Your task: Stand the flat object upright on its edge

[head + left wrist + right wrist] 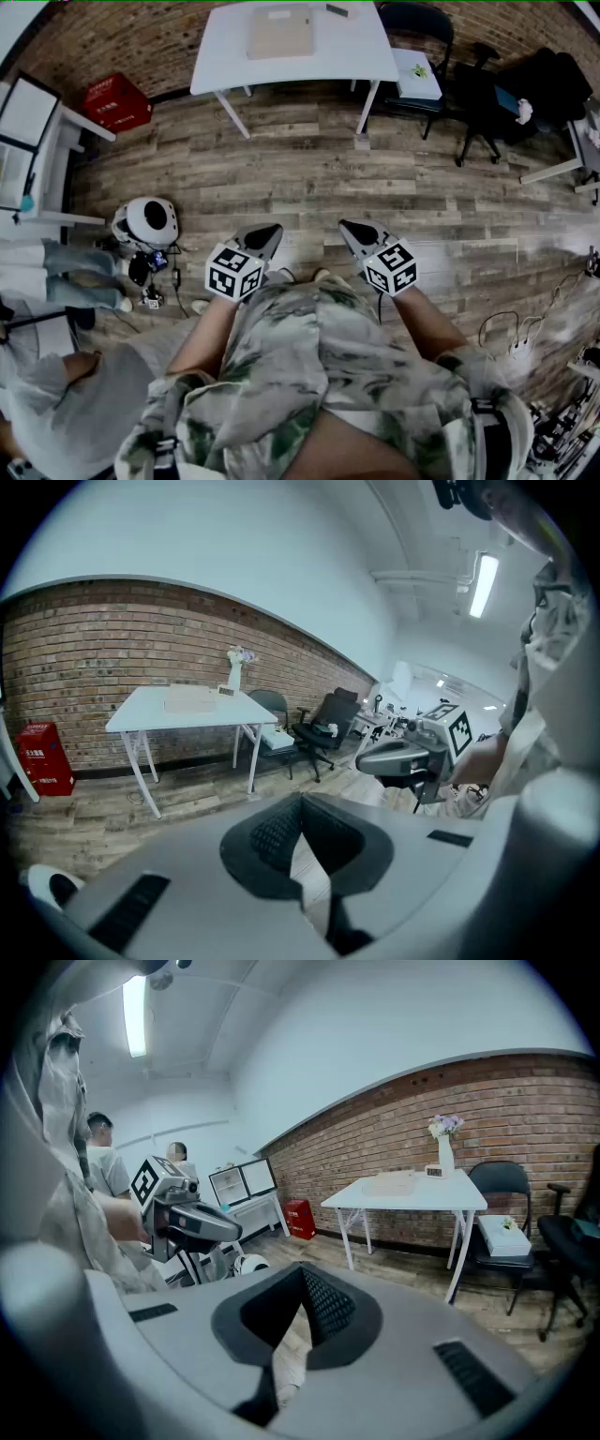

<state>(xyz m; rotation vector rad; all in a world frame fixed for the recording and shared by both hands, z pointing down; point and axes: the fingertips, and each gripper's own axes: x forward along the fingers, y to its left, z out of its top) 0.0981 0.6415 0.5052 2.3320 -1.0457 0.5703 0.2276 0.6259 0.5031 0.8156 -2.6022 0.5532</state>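
A flat beige object [279, 33] lies on its face on the white table [216, 75] across the room; it also shows in the left gripper view [190, 700] and the right gripper view [394, 1183]. I hold both grippers close to my body, far from the table. The left gripper [267, 230] is shut and empty, its jaws [300, 803] meeting with only floor behind them. My right gripper [352, 228] is shut too, with nothing between its jaws [302, 1274]. Both point toward the table.
A wooden floor lies between me and the table. A red crate [117, 101] stands at the back left, a folding chair [417, 70] and an office chair [487, 94] right of the table. A round white device [150, 222] and another person [47, 272] are at my left.
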